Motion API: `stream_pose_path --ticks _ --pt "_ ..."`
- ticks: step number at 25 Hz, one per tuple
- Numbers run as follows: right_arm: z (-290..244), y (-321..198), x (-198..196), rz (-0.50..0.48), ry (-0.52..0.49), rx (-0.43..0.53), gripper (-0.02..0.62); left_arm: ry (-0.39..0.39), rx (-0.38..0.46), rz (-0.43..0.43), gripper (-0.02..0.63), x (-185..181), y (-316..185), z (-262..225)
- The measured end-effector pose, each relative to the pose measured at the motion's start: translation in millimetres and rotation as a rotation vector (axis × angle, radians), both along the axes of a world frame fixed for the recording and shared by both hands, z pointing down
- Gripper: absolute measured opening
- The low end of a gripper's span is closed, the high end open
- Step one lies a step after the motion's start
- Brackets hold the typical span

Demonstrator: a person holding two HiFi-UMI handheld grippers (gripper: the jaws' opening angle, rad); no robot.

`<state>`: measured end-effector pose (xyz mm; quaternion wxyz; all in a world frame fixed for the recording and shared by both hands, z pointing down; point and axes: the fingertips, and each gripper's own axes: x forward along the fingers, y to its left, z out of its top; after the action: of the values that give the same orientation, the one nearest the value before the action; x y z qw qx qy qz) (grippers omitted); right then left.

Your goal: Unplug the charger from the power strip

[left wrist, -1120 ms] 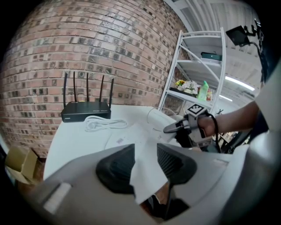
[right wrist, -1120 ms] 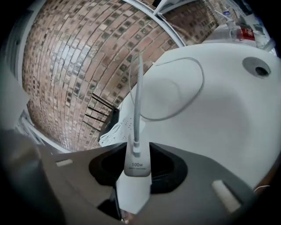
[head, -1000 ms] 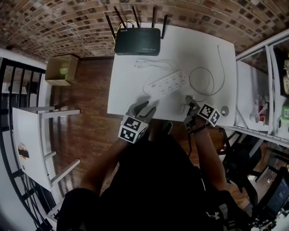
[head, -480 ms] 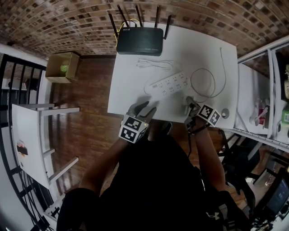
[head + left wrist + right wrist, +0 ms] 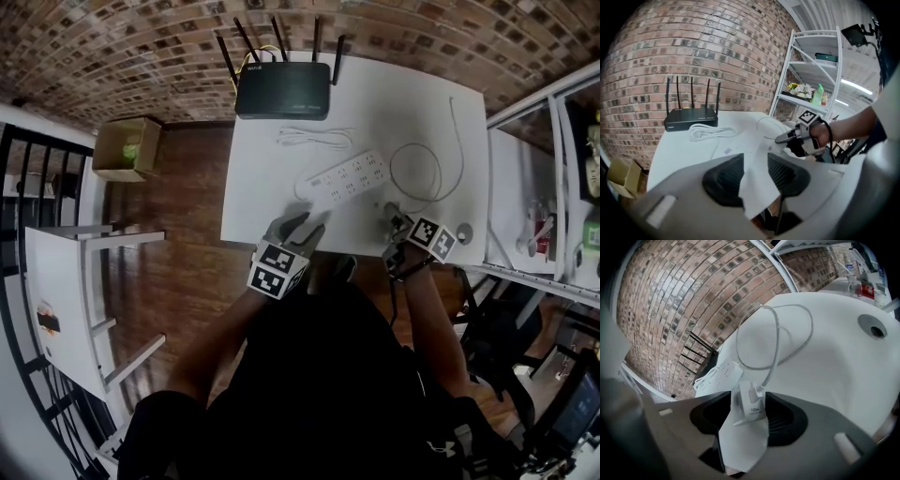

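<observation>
Right claw (image 5: 751, 401) has just been opening, and its jaws stand apart around the charger (image 5: 752, 409), which lies on the table (image 5: 834, 362) by the near edge, in no socket. Left claw (image 5: 754, 173), to the left, is open with nothing between its jaws. Farther off the cable (image 5: 776, 338) loops away, and the strip (image 5: 347, 175) lies well apart, far and left of the charger. I judge the unplugging done; only drawing my claw back is left.
</observation>
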<state>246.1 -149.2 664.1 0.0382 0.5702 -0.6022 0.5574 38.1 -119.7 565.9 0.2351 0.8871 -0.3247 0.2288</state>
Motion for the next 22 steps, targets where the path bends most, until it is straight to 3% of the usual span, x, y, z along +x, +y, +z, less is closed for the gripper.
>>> stream_pose_path --ticks 13,22 --pt "-5 12 16 0.066 0.009 0.005 0.229 0.010 -0.012 0.049 0.158 10 -2 -3" --pt "-26 15 17 0.091 0.034 0.043 0.224 0.044 0.022 0.085 0.160 13 -7 -12"
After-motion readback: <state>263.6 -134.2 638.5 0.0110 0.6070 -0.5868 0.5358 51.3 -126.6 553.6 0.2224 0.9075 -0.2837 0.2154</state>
